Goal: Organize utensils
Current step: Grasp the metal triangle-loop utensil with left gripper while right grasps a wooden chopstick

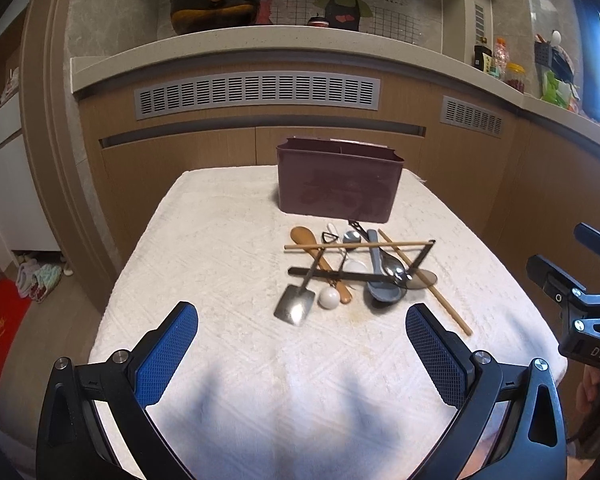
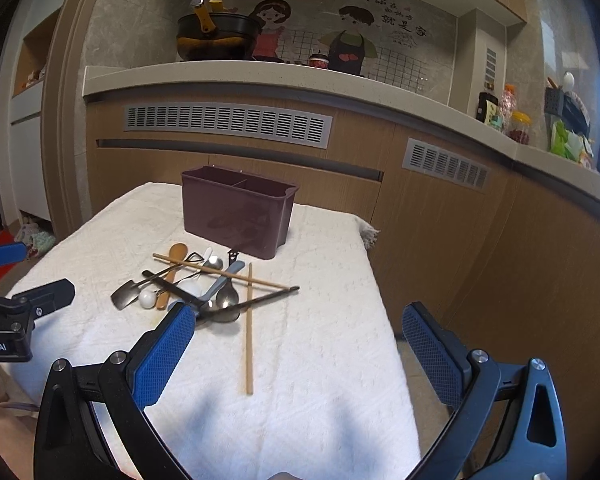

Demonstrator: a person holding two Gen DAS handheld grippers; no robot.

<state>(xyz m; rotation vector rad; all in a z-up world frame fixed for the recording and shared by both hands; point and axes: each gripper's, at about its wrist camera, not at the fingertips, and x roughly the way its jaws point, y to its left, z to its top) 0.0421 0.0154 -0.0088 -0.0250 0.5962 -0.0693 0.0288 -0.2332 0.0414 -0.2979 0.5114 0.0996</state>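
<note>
A dark maroon utensil holder with a divider stands at the far side of the towel-covered table. In front of it lies a tangled pile of utensils: a wooden spoon, a small metal shovel spoon, a white ladle, a grey spoon, metal spoons and wooden chopsticks. My left gripper hovers open just short of the pile. My right gripper is open over the table's right side.
A kitchen counter with a black pot runs behind the table, with wooden cabinets below. Jars and bags sit at the right. The other gripper shows at the right edge of the left wrist view. Cloth lies on the floor.
</note>
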